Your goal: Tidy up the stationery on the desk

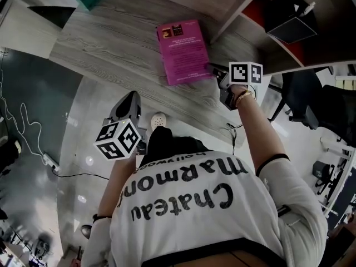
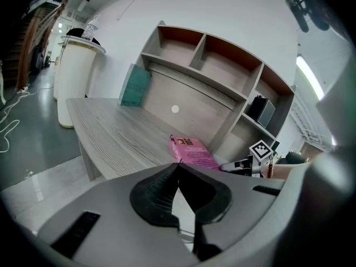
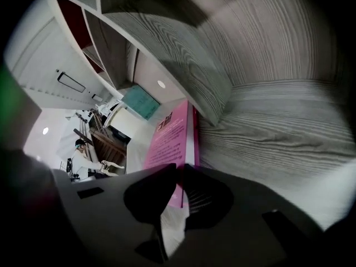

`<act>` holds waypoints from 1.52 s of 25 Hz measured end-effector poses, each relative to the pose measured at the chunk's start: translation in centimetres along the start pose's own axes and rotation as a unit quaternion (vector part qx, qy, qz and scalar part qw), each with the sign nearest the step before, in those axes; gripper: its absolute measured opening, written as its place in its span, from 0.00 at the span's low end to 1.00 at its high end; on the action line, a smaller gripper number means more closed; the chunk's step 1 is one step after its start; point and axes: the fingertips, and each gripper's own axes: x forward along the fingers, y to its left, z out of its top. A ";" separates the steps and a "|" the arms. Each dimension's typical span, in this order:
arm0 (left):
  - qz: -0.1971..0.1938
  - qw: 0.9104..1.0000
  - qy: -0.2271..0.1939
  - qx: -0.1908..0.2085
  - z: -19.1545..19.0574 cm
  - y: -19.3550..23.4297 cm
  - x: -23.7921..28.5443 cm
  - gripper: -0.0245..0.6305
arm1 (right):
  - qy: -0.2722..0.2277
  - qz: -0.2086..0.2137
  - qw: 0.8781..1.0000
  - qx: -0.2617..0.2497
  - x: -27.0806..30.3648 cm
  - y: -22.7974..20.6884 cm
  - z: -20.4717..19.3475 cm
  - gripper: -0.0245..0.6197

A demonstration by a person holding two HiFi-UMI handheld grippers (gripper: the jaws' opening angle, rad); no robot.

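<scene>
**One pink book on a grey worktop, right jaws clamped on its edge**

At the left a glossy grey floor (image 1: 33, 171) spreads under the room lights, with one thin white cable (image 1: 25, 121) snaking across it. The left gripper (image 1: 132, 98) hangs just off the worktop's near edge, above that floor. Its jaws are clenched together with nothing between them.

The worktop (image 1: 111, 49) is one broad curved slab of pale grey board with a streaky wood grain. Against the back stands one teal panel-like thing (image 2: 135, 86), flat and upright.

Near the middle lies the single pink book (image 1: 183, 52). It is a slim rectangle, flat on the worktop, its cover printed with small text.

At the book's near right corner sits the right gripper (image 1: 216, 74), with its jaws closed on the book's thin edge.

Further right rises a shelf unit (image 2: 222, 54) in the same grey board, its open compartments backed in reddish brown. One compartment holds one black box (image 2: 260, 110). Beyond the worktop's right end stands one dark office chair (image 1: 303, 102).
</scene>
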 end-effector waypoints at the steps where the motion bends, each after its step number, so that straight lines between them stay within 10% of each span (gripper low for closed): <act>1: 0.001 1.000 0.000 -0.001 0.0 0.0 0.1 0.06 | -0.005 -0.004 1.000 -0.008 -0.2 0.3 0.0 0.12; 10: -0.007 1.000 0.000 -0.008 -0.2 -0.8 0.6 0.06 | -0.049 -0.045 0.993 -0.101 -2.3 2.5 1.1 0.11; 20: -0.016 1.000 -0.005 -0.019 -0.5 -0.8 0.3 0.06 | -0.055 0.027 0.997 0.047 -2.7 4.7 -0.2 0.07; 28: -0.014 1.000 -0.014 -0.017 -0.6 -0.4 -0.5 0.06 | -0.066 0.078 0.978 0.180 -2.7 5.2 -1.4 0.07; 38: -0.124 0.981 -0.004 0.152 1.2 1.0 0.1 0.11 | -0.057 0.146 0.933 0.323 -3.1 6.9 -3.6 0.07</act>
